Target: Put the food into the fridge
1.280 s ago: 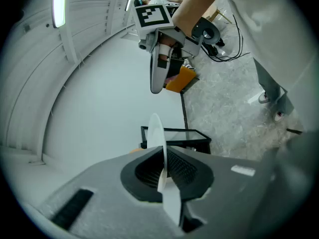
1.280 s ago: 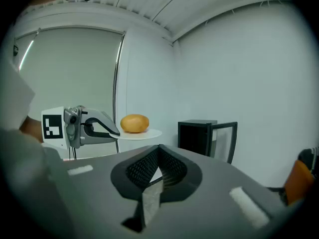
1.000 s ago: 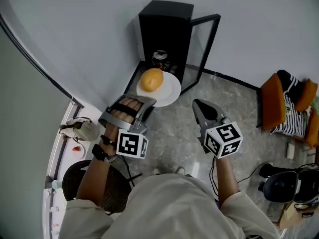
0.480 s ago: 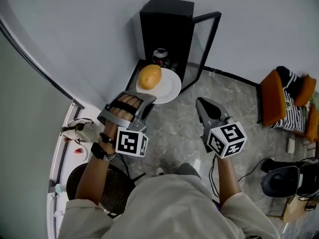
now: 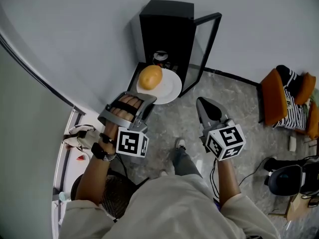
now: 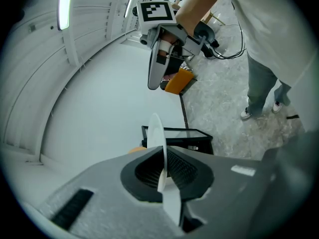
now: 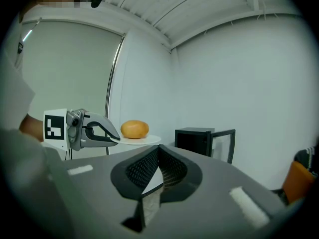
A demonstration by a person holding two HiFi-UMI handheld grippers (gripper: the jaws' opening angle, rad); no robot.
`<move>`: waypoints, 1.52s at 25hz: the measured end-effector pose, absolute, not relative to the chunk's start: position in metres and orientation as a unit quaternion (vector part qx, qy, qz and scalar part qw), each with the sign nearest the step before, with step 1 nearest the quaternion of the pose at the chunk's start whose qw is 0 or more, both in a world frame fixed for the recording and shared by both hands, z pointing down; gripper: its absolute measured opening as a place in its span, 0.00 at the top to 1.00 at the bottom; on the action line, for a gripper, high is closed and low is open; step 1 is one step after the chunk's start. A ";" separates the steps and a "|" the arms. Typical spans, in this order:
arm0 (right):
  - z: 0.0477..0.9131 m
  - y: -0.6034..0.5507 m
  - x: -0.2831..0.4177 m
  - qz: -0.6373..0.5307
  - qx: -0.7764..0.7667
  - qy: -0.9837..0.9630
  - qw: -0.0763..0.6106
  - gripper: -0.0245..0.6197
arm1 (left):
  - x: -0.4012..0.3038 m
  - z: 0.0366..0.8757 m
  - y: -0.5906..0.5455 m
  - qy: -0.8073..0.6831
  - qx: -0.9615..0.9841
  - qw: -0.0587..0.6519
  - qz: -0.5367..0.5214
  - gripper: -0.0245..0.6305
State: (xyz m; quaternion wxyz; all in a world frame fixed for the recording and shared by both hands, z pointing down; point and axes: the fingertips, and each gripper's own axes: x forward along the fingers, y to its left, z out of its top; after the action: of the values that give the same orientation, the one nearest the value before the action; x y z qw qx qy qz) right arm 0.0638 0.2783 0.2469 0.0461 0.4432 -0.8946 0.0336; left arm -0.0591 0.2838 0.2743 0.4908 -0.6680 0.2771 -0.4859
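A round orange-yellow food item (image 5: 150,77) lies on a white plate (image 5: 169,89). My left gripper (image 5: 148,102) is shut on the plate's near rim and holds it level, just in front of the black mini fridge (image 5: 167,21). The fridge's glass door (image 5: 205,44) stands open to the right. In the left gripper view the plate (image 6: 158,148) runs edge-on between the jaws. My right gripper (image 5: 200,103) hovers to the right of the plate, shut and holding nothing. The right gripper view shows the left gripper (image 7: 117,137), the plate (image 7: 142,140), the food (image 7: 134,129) and the fridge (image 7: 197,139).
A jar or can (image 5: 160,58) sits inside the fridge. An orange chair with striped cloth (image 5: 286,103) stands at the right. A window sill with small items (image 5: 79,133) runs along the left. Dark gear and cables (image 5: 284,180) lie at lower right. My leg and shoe (image 5: 179,151) are on the grey floor.
The person has stepped forward; a leg and shoe now show between the grippers. Both grippers, with the plate, have shifted slightly toward the fridge.
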 end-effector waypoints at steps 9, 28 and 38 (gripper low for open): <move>0.254 0.189 0.060 0.015 0.429 -0.900 0.070 0.95 | -0.060 0.284 0.195 0.282 -0.662 0.487 -0.496 0.94; 0.244 -0.013 0.075 0.027 0.411 -0.909 0.065 0.95 | -0.045 0.265 -0.013 0.310 -0.649 0.474 -0.507 0.94; 0.251 -0.067 0.092 0.025 0.411 -0.908 0.084 0.95 | -0.035 0.275 -0.064 0.316 -0.651 0.457 -0.517 0.94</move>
State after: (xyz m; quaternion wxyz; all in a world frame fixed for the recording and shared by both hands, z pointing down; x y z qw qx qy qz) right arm 0.0918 -0.0671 0.2510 0.0840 0.4106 -0.9076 0.0253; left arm -0.0348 -0.0642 0.2750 0.4571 -0.6512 0.3158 -0.5171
